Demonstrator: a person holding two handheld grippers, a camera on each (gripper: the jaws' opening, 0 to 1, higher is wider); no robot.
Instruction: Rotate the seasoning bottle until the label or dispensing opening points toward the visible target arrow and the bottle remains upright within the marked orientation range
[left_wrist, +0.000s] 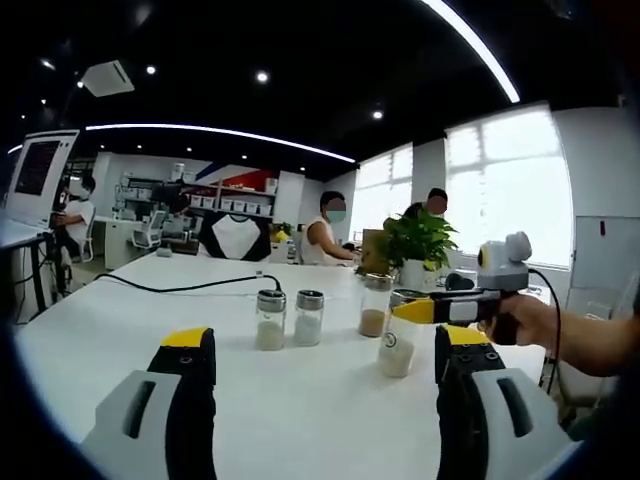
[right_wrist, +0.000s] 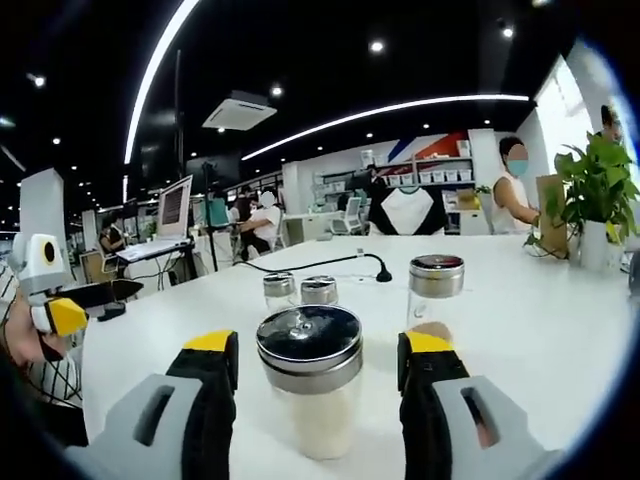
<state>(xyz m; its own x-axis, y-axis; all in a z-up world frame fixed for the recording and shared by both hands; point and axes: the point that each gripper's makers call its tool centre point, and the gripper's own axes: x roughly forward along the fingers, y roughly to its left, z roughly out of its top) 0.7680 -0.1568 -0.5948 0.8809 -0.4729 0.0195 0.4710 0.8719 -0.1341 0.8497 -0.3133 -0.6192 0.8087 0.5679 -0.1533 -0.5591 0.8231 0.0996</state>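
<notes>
**Entry: right jaws bracketing the seasoning bottle**

My right gripper (right_wrist: 318, 385) stands spread, jaws either side of the clear glass seasoning bottle with a steel cap (right_wrist: 309, 385), near but apart, I judge ready for a twisting grip. My left gripper (left_wrist: 326, 385) is spread and empty. Three similar shakers (right_wrist: 318, 291) stand farther off. The white table (right_wrist: 520, 320) offers open room rightward; no target arrow visible.

the left grey two-jaw gripper with yellow-capped black tips (left_wrist: 325, 350) hangs with jaws spread wide, gripping nothing. the right grey gripper with the same yellow-capped black tips (right_wrist: 318, 360) is held likewise parted, jaws apart.
</notes>
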